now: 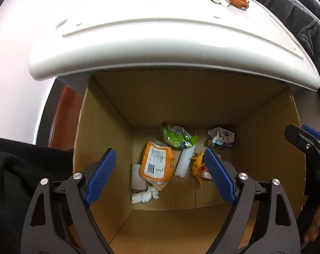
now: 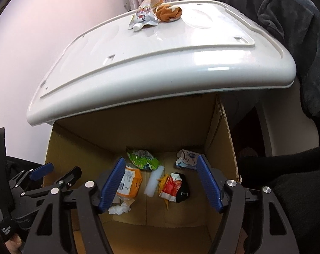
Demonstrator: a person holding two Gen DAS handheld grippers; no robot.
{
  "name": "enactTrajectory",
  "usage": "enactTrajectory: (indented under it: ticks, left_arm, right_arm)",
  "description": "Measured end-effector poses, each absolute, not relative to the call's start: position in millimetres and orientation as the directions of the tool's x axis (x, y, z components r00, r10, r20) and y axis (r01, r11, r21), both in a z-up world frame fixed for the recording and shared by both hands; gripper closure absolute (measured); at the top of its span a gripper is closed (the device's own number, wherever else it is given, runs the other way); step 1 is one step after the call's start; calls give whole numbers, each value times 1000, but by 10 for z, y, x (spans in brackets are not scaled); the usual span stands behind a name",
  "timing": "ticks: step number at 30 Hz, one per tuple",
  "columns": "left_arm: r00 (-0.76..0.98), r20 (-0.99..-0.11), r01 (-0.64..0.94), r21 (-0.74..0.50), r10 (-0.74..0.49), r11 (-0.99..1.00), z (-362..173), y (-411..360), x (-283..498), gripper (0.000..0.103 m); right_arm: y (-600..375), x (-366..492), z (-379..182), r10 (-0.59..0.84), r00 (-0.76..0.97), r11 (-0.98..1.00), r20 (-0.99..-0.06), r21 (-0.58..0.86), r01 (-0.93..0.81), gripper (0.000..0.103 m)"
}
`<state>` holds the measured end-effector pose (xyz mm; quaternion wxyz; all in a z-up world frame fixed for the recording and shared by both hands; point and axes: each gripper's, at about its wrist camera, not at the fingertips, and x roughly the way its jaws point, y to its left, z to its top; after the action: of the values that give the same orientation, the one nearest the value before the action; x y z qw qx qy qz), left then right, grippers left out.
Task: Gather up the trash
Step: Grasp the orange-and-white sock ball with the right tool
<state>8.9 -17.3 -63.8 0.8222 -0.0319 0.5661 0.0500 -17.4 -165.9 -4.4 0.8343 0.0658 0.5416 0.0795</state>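
Both grippers hang over an open cardboard box (image 1: 266,148) and point down into it. My left gripper (image 1: 160,151) is open with nothing between its blue pads. My right gripper (image 2: 161,158) is open and empty too. On the box floor lie an orange packet (image 1: 157,163), a green wrapper (image 1: 177,137), a crumpled white tissue (image 1: 145,194), a white tube (image 1: 184,163), a blue-and-white carton (image 1: 221,137) and a red-and-white wrapper (image 2: 170,187). On the white table (image 2: 181,48) behind the box sit a spouted pouch (image 2: 143,17) and an orange-brown crumpled wrapper (image 2: 168,11).
The table's front edge overhangs the far side of the box. Dark cloth (image 2: 287,4) drapes along the table's right side. A pale pink wall (image 2: 43,21) and a curtain stand behind. A black sleeve (image 1: 16,169) fills the lower left of the left wrist view.
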Motion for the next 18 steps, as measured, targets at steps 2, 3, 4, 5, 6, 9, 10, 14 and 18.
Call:
enactTrajectory:
  ticks: [2,3,4,5,6,9,10,14,18]
  left_arm:
    - [375,-926,-112,14,55,994,-588,-172,96,20]
    - [386,-921,-109,17,59,994,-560,-171,102,20]
    - [396,-916,-107,20,61,994,-540,-165,111,20]
    - [403,-913,-106,21,62,994,-518,-166,120,20]
    - [413,-908,-105,21,63,994,-490,-164,128,20]
    - [441,-896,-100,17,60,995,-407,-160,172,20]
    - [449,-892,-95,13,55,995,-370,-164,199,20]
    - [482,-876,-73,-10,26,997,-189,-161,336,20]
    - [520,-854,-59,-22,12,998,-23,-131,504,20]
  right_arm:
    - [-1650,-135,-14,208,407,978,-889,199,-64,34]
    - [-1648,-111,6,209,414,977,-886,201,-65,34]
    - [-1653,-83,27,211,419,977,-883,201,-69,34]
    - [-1652,-62,40,211,421,977,-882,200,-71,34]
    - [-1648,-23,68,214,424,977,-880,200,-76,34]
    - [-1642,131,145,225,431,974,-874,209,-85,34]
    - [-1643,202,175,229,435,973,-871,213,-85,34]
    - [-1726,643,379,236,472,970,-850,234,-63,34]
    - [-1770,1138,549,224,506,971,-833,235,-43,34]
